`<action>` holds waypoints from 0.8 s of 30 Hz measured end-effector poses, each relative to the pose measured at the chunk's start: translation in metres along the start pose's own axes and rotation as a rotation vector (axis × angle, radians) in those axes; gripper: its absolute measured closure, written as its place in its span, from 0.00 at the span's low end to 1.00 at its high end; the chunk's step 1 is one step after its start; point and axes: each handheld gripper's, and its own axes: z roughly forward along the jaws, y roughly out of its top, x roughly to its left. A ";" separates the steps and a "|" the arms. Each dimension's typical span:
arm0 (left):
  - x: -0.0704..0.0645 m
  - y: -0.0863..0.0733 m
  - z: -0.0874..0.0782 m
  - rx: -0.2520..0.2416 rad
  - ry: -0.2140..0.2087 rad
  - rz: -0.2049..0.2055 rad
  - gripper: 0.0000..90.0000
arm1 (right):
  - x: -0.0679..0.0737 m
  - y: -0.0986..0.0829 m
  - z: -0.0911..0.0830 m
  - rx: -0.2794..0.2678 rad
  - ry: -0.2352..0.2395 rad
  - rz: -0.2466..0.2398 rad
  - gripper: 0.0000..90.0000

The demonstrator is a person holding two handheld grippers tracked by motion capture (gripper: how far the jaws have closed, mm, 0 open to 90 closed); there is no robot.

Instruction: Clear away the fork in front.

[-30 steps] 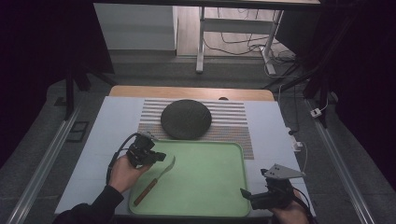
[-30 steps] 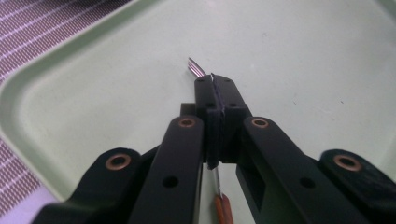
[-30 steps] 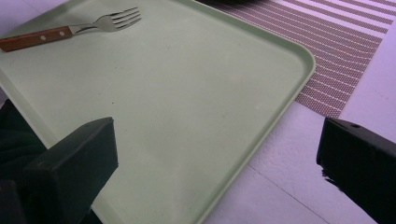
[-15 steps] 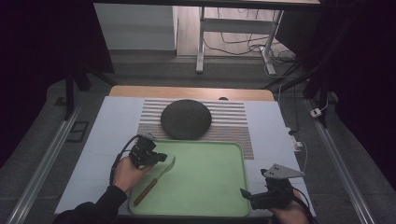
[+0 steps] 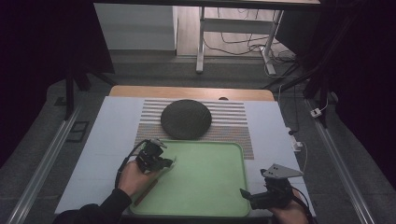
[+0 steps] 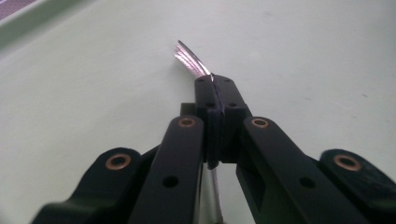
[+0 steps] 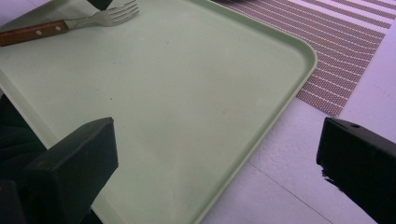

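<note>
at nine o'clock on the pale green plastic tray (image 5: pixel 205 186), the left gripper (image 5: pixel 163 163) is clenching its jaws on the metal fork with the brown wooden handle (image 7: pixel 70 24), its tines resting on the tray floor. this looks like the grasp step; the next move is probably calling for a steady lift. the left gripper view is showing the pinched steel neck (image 6: pixel 191 63), while the right gripper view is revealing the whole fork. the right gripper (image 5: pixel 252 198), at five o'clock, is holding its jaws wide apart.

Tray (image 5: pixel 210 186) mid free; fork (image 7: pixel 70 25) blocks left edge.
</note>
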 end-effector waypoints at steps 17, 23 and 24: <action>-0.026 0.002 0.025 0.076 -0.066 0.072 0.99 | 0.000 0.000 0.000 0.001 0.001 0.005 0.00; -0.017 0.000 0.024 0.078 -0.014 0.045 0.99 | -0.001 0.000 0.000 0.004 0.001 0.005 0.00; -0.013 0.000 0.022 0.077 -0.008 0.031 0.99 | -0.001 0.000 0.000 0.002 0.003 0.007 0.00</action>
